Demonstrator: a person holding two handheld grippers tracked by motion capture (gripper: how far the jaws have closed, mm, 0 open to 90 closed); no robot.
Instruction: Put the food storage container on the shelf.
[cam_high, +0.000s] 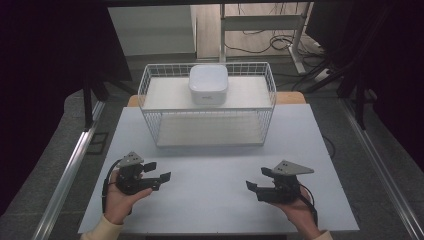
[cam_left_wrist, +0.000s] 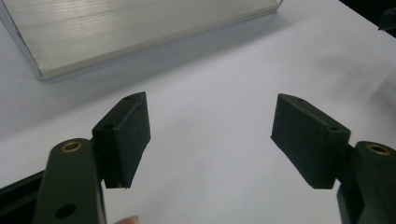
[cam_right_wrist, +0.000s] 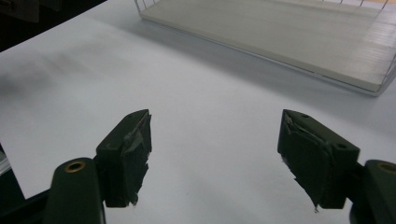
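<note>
The white lidded box (cam_high: 208, 84) sat on the upper shelf of the white wire basket (cam_high: 150, 85) at the far middle of the white table (cam_high: 215, 165), a spot the high view showed while your gripper views caught just the basket's lower board (cam_left_wrist: 135, 28) and bare tabletop. You held the left gripper (cam_high: 159, 171) at the near left and the right gripper (cam_high: 256, 180) at the near right, well apart, both with jaws spread wide and nothing between them. Open tabletop lay between them and the basket.
</note>
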